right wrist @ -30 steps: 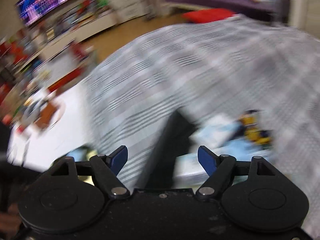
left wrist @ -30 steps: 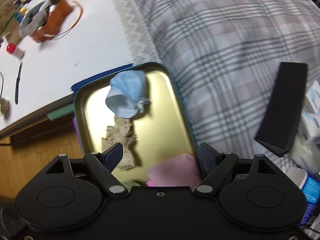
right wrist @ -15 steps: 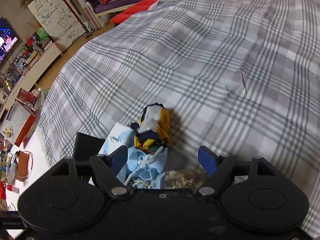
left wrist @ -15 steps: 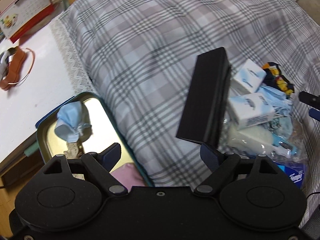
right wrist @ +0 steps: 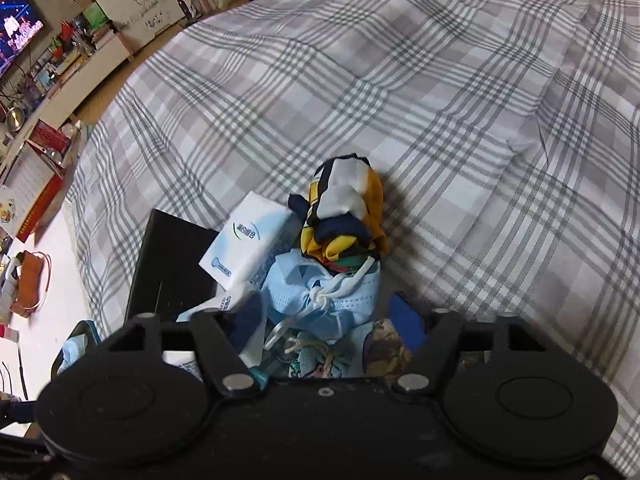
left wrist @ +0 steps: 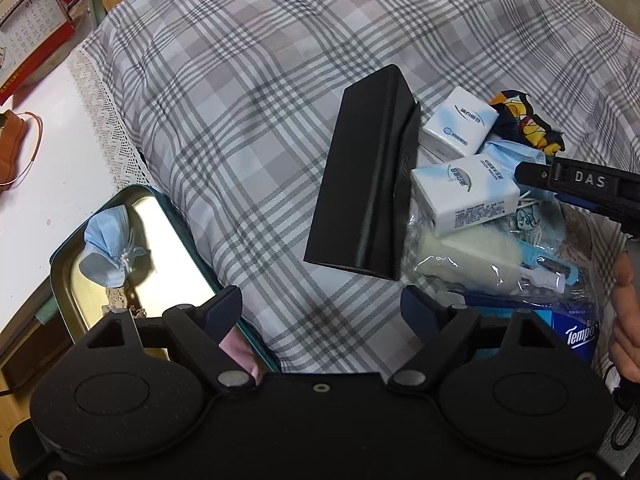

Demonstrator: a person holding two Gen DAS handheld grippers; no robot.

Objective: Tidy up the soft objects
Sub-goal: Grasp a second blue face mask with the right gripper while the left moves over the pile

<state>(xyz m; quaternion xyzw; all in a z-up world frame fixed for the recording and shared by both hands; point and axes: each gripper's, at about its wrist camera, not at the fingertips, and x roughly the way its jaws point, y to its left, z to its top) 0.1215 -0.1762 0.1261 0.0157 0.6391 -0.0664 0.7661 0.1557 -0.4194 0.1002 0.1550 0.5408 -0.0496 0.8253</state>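
**Soft pile dead ahead of right jaws, tin by the left**

Soft things sit in a heap on the plaid bedspread [right wrist: 440,92]. Blue face mask [right wrist: 320,296], bunched and knotted by its ear loops, lies straight ahead of the right gripper [right wrist: 324,332], just past the fingertips and roughly centred in the gap. Jaws there are spread wide, nothing between them. Right behind the mask, touching it: a balled yellow-navy cloth [right wrist: 344,212]. Tissue pack [right wrist: 248,240] is ahead-left of the jaws, leaning on a black case [right wrist: 172,264].

Left gripper [left wrist: 322,304]: released too, holding nothing, over bare bedspread. Gold tin [left wrist: 168,248] is off to its left, just beside the left fingertip, with another blue mask [left wrist: 108,248] inside, plus a pink item and a beige scrap partly hidden behind the gripper body. From the left view the heap is ahead-right, beyond the black case, with the right gripper's finger reaching in over it.

Judgement: right hand is clearly nearer the pile; the mask is the next pick. The bundle is roundish with no strong long axis, so a straight push forward and down then a squeeze should do. Risk: the loops look tangled with the stuff underneath, and may drag neighbours. The tin lies well left of the right jaws, so the carry goes across the black case.
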